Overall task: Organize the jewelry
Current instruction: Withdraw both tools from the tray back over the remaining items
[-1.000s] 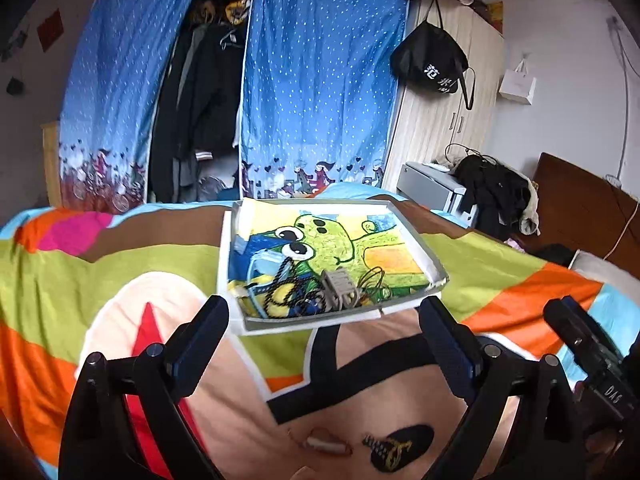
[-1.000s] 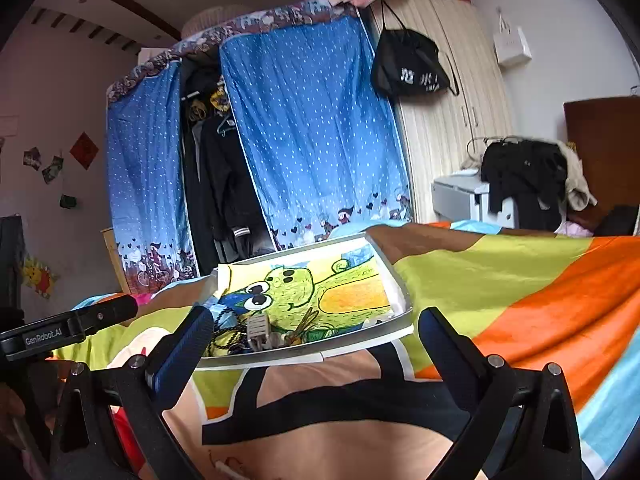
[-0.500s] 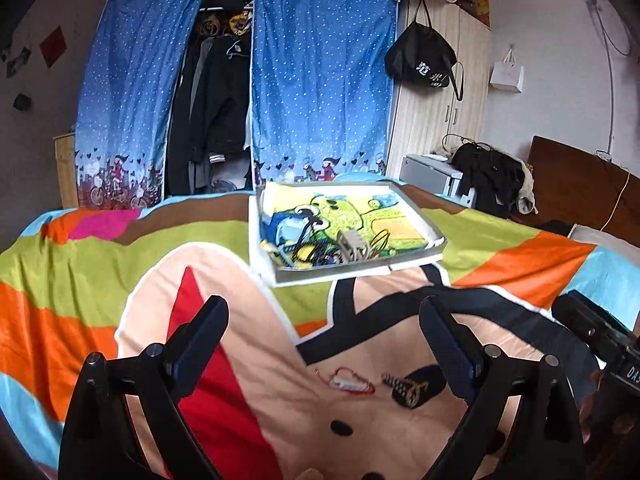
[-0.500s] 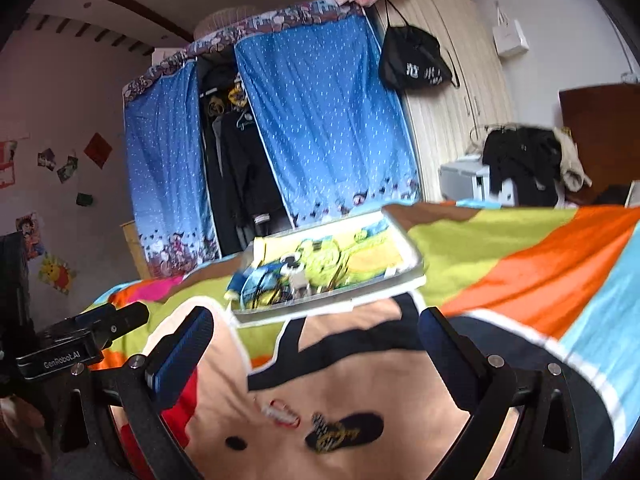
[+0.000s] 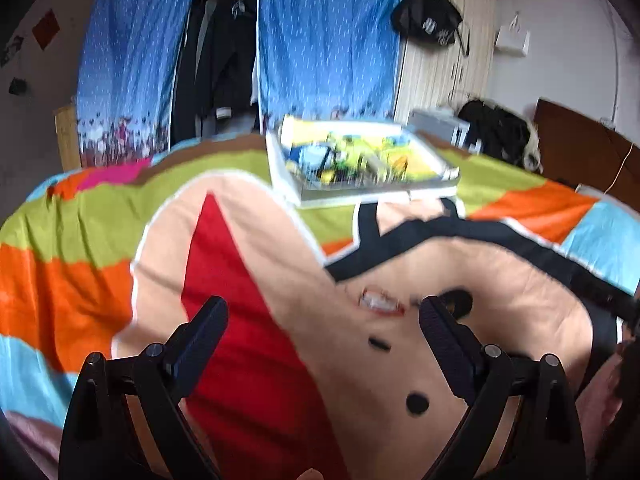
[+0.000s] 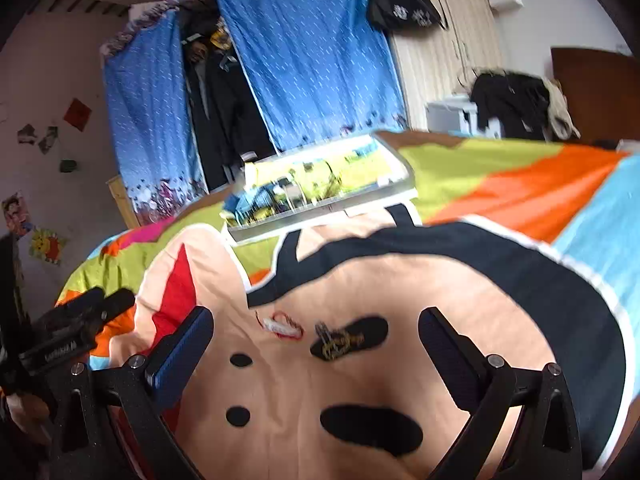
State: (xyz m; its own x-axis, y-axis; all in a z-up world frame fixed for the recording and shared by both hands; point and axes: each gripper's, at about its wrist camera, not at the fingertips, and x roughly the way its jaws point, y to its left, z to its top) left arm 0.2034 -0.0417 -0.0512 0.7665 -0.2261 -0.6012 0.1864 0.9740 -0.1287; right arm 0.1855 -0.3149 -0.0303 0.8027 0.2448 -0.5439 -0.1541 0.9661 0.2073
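A shallow tray (image 5: 400, 194) with a green cartoon lining holds a tangle of jewelry at the far side of the bed; it also shows in the right wrist view (image 6: 332, 210). A red-cord bracelet with a white piece (image 5: 380, 302) (image 6: 282, 325) lies on the bedspread. A gold chain piece (image 6: 334, 340) lies on a black patch to its right; in the left wrist view my right finger hides most of it. My left gripper (image 5: 323, 320) is open and empty, above the bedspread short of the bracelet. My right gripper (image 6: 316, 328) is open and empty, the two pieces between its fingers.
The colourful cartoon bedspread (image 5: 248, 280) covers the whole bed. Blue curtains (image 5: 328, 36) and hanging clothes stand behind. A wardrobe with a black bag (image 5: 426, 20) is at the back right, with a dark headboard (image 5: 580, 148) at the right. The left gripper body shows in the right wrist view (image 6: 68, 332).
Both grippers have pulled back from the tray and tipped downward. The tray now looks farther away, and the bracelet and gold chain sit higher in view, between the fingers. Both stayed open.
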